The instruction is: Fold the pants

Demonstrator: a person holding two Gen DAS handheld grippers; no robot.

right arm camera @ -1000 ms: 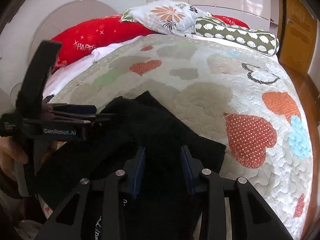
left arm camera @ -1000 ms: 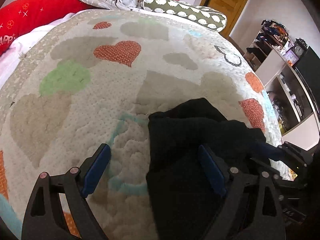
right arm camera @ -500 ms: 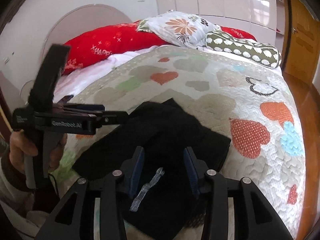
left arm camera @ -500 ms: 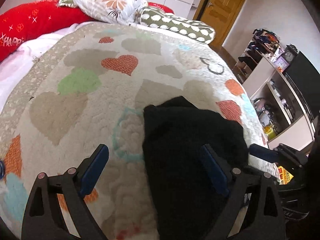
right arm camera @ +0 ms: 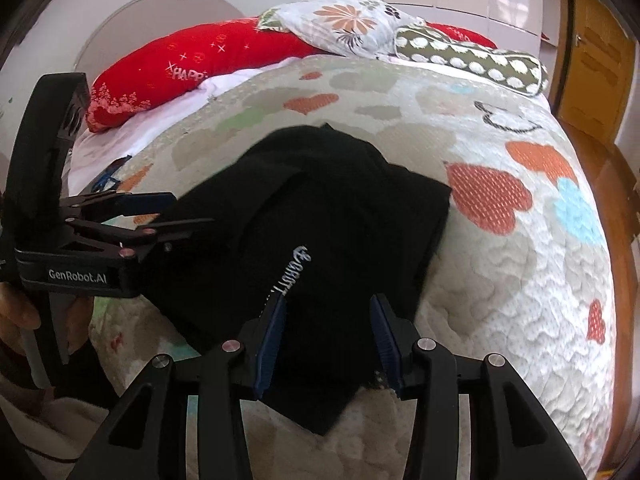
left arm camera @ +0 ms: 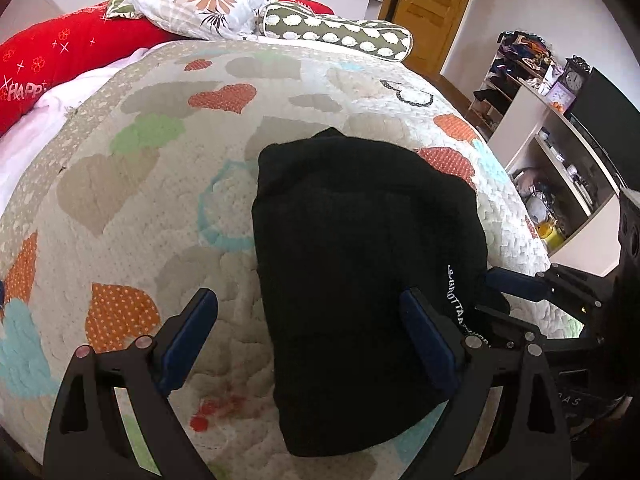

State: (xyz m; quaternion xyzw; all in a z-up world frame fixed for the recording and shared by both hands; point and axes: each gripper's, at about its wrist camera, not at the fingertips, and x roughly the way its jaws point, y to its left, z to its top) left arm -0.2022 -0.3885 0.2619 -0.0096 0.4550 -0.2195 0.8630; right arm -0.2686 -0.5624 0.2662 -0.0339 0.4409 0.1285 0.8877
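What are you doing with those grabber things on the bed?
A person is folding black pants on a heart-patterned quilt. The pants lie folded in a bundle near the bed's edge. The left gripper and right gripper both hover over them with jaws apart, gripping nothing.

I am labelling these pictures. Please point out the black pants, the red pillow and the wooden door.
black pants (left arm camera: 360,232): left wrist view, middle of the folded cloth.
red pillow (right arm camera: 208,60): right wrist view, its middle.
wooden door (left arm camera: 432,8): left wrist view, its panel.
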